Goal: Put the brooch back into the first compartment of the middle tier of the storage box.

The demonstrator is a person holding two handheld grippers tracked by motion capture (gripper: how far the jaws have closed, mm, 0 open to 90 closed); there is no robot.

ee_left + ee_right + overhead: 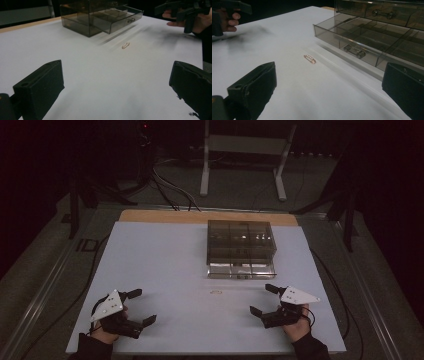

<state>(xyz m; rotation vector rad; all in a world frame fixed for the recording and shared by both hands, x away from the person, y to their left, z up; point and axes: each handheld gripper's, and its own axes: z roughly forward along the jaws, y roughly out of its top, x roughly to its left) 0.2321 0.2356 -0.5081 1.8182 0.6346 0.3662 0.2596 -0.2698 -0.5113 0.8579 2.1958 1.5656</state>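
Dark floor and cables ring the white bench (165, 270), where a smoky clear drawer organizer (241, 239) stands toward the far side with its bottom drawer (241, 269) pulled out and, as far as I can see, nothing put into it yet, so I judge the job barely begun. My left gripper (138, 307) and my right gripper (262, 299) both sit near the front edge with jaws spread wide and nothing between them. Between the two and just in front of the drawer lies the small rose-gold hair clip (309, 59), nearer my right gripper, well apart from my left.
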